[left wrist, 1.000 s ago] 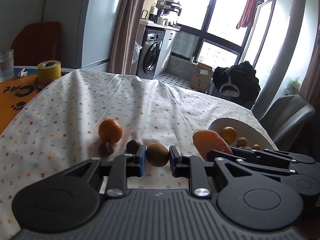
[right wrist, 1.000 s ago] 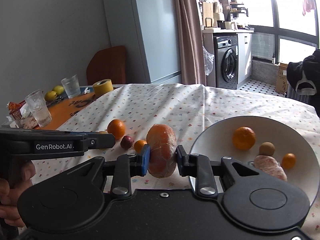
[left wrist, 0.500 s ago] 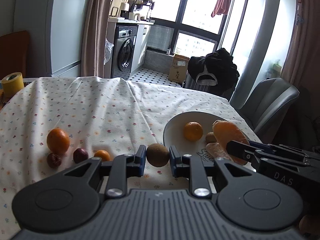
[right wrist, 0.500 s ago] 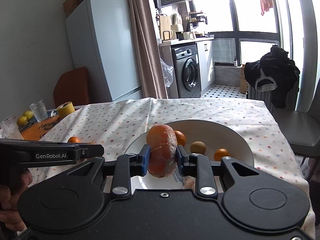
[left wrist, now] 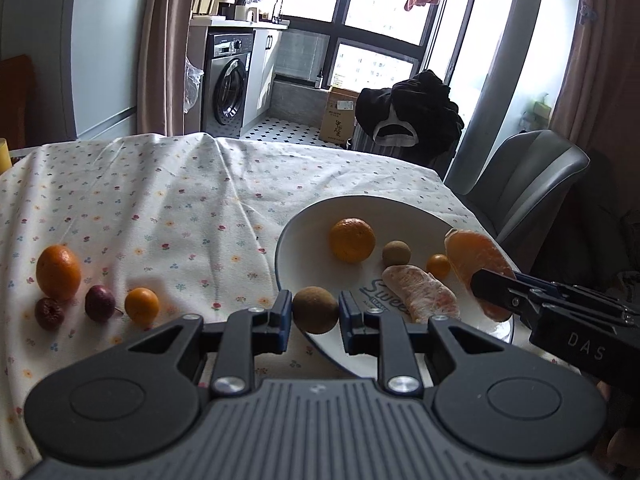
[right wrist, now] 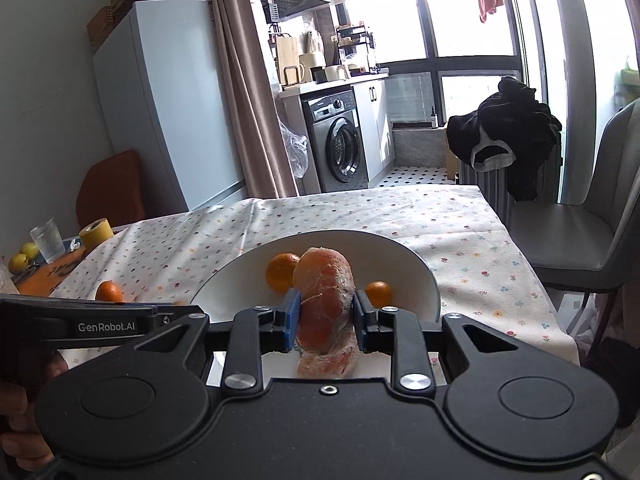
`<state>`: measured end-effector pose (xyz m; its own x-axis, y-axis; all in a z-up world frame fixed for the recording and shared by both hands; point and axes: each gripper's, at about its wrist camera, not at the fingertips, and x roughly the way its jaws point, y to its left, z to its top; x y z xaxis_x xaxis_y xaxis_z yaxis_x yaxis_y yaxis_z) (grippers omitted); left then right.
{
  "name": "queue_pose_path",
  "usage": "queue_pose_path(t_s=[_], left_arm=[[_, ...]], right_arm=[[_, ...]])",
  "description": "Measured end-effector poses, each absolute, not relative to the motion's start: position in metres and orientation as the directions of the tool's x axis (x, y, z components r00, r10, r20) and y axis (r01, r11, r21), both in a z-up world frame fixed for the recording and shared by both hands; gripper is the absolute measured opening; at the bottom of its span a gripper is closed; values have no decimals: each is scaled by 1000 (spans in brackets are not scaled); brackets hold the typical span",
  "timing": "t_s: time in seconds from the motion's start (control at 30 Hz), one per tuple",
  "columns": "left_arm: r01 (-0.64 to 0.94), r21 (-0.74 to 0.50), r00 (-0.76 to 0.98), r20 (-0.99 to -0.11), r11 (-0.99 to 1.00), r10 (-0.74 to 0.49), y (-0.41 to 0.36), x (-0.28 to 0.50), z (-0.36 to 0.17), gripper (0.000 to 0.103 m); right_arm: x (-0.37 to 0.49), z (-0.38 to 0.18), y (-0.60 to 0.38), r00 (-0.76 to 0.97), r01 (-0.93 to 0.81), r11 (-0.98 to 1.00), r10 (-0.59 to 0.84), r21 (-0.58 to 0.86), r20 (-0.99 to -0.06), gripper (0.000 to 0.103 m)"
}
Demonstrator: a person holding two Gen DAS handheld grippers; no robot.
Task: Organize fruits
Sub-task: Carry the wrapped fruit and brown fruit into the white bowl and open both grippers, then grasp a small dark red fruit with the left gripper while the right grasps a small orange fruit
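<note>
Left gripper clamped on a round brown kiwi-like fruit, held over the near left rim of the wide white ceramic bowl. Right gripper clamped on a peeled orange citrus segment wrapped in clear film, held above the near part of the same bowl, toward its right side.

Inside the bowl: a whole round orange at the far left, a small brown round fruit just right of it, a tiny orange kumquat further right, and a second film-wrapped peeled citrus segment lying near the front over blue lettering on the bowl floor. Seen in the right wrist view: the orange and the kumquat either side of the held segment, the other wrapped segment directly below it.

Out on the white tablecloth dotted with small flowers, left of the bowl, a row of loose fruit: a larger orange mandarin farthest left, two dark red wrinkled dates just in front of it, and a small orange kumquat-sized fruit nearest the bowl. All well apart from the bowl's rim.

At the far left of the table, past the cloth's edge: a yellow roll of tape, a clear drinking glass and two yellow-green fruits.
</note>
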<state>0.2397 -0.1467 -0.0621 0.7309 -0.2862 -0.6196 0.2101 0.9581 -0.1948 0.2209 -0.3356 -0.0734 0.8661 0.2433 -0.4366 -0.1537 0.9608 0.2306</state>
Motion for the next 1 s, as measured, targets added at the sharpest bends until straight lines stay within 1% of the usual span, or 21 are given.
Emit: queue_pose_path(t_s=[0.1,0.23,0.4,0.5,0.87,0.93,1.0], left_arm=[[221,-179,739,-611,959,-285,-152,240,-63,23],[222,-213,724,-617,951,-307,-150,243,-63,23],[198,-206,737,-614,958,-284,-142,240,-60,24],[183,-208,743,-611,961,-273,-136,237,-55,26],[132,-215,756,-609,968,-239,-110,230,-49,28],[112,-217,760,-610,970,-224,-103,229,-48,29],[91,-217,765,-610,972,-208,-96,227,-48,33]], right_arm=[[220,-74,-338,867,-148,960,242,239,-435,26],[221,-75,-339,869,-139,961,234,240,-436,26],[222,-77,-339,868,-135,960,234,246,-438,26],[222,-77,-339,869,-135,959,236,251,-435,26],[231,-76,-338,874,-112,963,212,244,-438,26],[234,-76,-339,878,-97,968,193,232,-439,23],[236,-75,-341,882,-83,969,180,232,-436,29]])
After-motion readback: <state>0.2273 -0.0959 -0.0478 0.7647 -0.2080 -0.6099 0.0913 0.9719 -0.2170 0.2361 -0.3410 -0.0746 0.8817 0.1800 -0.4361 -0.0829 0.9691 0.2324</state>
